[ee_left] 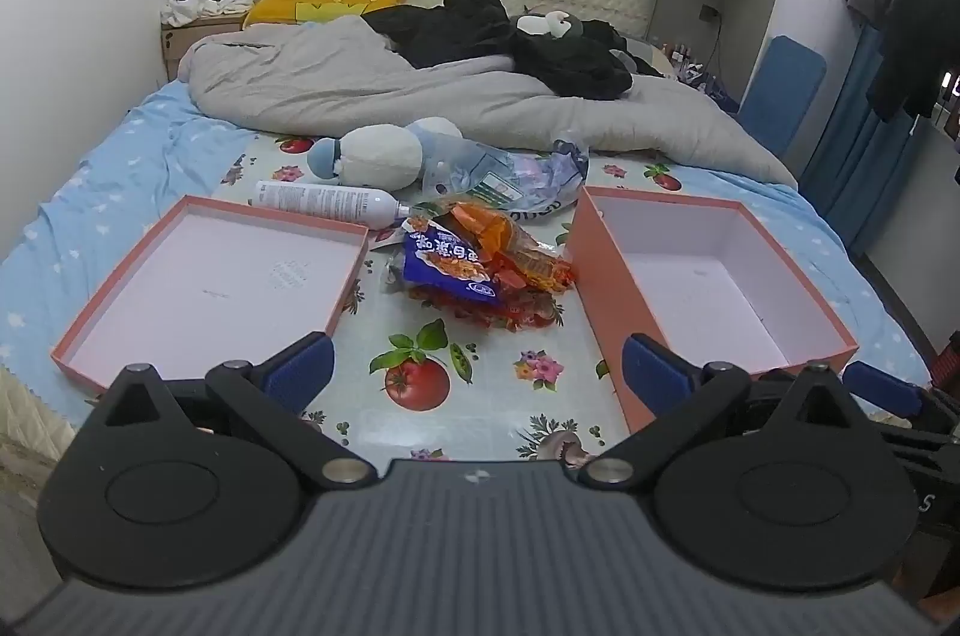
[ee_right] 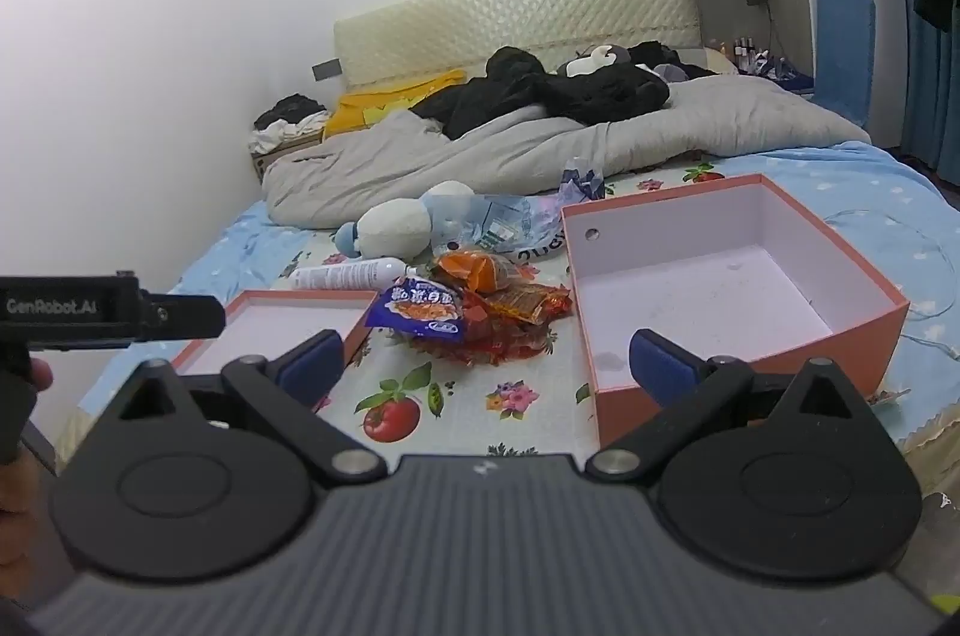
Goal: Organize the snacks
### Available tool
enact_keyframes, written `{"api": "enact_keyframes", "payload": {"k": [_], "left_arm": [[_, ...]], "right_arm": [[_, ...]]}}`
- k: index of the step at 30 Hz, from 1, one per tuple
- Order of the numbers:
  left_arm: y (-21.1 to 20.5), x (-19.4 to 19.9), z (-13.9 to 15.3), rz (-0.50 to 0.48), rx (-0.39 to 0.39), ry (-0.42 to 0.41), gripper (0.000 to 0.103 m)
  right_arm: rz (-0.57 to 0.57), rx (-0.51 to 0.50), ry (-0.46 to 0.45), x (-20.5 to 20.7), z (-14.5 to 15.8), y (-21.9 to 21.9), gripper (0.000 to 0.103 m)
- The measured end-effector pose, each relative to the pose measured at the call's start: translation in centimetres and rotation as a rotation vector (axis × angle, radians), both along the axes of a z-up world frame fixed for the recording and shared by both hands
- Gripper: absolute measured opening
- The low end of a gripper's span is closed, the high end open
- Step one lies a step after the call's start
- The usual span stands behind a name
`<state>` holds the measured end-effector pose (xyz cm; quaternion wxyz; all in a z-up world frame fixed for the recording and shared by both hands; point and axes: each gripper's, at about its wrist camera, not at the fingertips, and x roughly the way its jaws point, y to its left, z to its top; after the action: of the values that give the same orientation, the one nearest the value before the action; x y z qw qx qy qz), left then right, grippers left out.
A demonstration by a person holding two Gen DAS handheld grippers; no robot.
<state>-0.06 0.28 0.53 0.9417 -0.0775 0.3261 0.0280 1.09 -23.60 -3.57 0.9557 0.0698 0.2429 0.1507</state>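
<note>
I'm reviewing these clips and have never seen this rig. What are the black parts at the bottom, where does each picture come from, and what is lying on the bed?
There is no robot here: a person carries a two-finger gripper in each hand, with a camera on each looking along its fingers. One picture shows the left gripper, the other the right gripper. Both stand open and hold nothing. On the flowered cloth lies a pile of snack packets, between a shallow pink lid and a deeper pink box, both empty. Behind the pile lie a white spray can and a plush toy.
</note>
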Motion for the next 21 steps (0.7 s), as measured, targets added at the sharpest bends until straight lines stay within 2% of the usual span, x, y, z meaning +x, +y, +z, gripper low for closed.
{"api": "enact_keyframes", "payload": {"k": [7,9,21], "left_arm": [[-0.7,-0.4,1.0,-0.009,-0.004,0.009,0.103],[-0.6,-0.3,-0.1,-0.012,-0.01,0.005,0.103],[-0.5,-0.4,-0.2,-0.01,-0.011,0.005,0.103]], "right_arm": [[0.002,-0.005,0.006,0.0,0.0,0.2,0.103],[0.0,-0.005,0.006,0.0,0.0,0.2,0.103],[-0.003,-0.001,0.008,0.0,-0.2,0.2,0.103]]}}
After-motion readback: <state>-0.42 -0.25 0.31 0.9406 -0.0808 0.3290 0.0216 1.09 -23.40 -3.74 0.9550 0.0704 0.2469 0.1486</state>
